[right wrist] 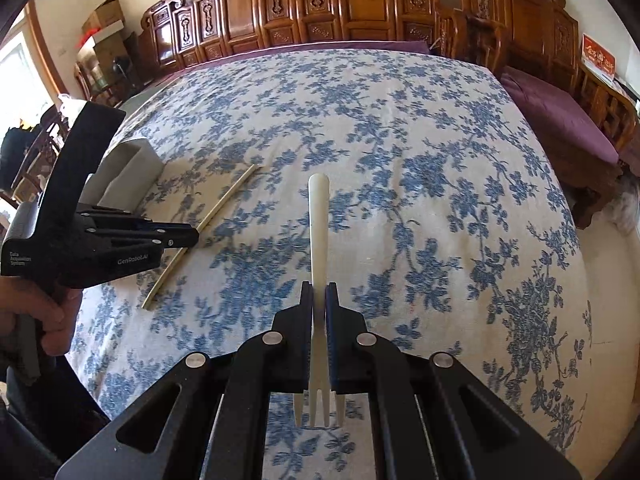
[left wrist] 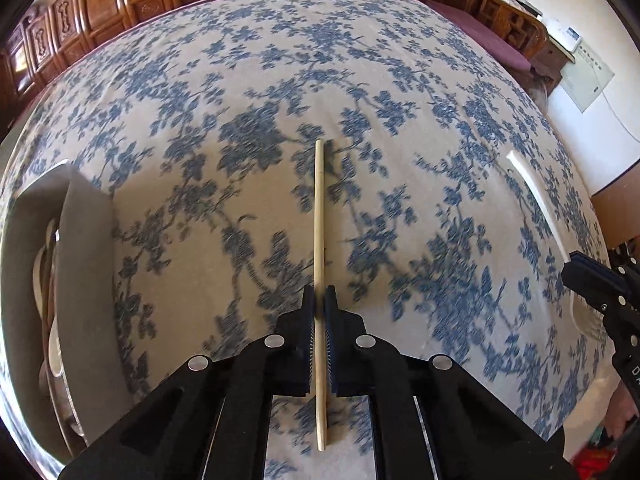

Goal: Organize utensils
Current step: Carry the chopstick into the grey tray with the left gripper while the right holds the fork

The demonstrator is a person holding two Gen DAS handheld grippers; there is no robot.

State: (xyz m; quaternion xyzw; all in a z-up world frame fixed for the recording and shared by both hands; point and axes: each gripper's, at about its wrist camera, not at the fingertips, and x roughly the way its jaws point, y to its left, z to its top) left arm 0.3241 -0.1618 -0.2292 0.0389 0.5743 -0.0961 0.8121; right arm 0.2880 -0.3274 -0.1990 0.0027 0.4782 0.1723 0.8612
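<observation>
My left gripper (left wrist: 319, 300) is shut on a pale wooden chopstick (left wrist: 319, 208), which runs straight away from the camera, low over the blue-flowered tablecloth (left wrist: 240, 80). In the right wrist view the left gripper (right wrist: 192, 237) clamps the chopstick (right wrist: 226, 199) near its middle. My right gripper (right wrist: 319, 294) is shut on a white plastic fork (right wrist: 318, 220), with the handle pointing away and the tines toward the camera. The left wrist view shows the right gripper (left wrist: 576, 270) at the right edge with the fork's handle (left wrist: 536, 200). A grey utensil holder (left wrist: 84, 260) stands at the left with several utensils inside.
The grey holder (right wrist: 128, 168) stands just behind the left gripper. A person's hand (right wrist: 48, 320) grips the left tool's handle. Carved wooden cabinets (right wrist: 360, 4) line the far side, and a purple-cushioned bench (right wrist: 560, 120) runs along the right. The table's near edge drops off at lower right.
</observation>
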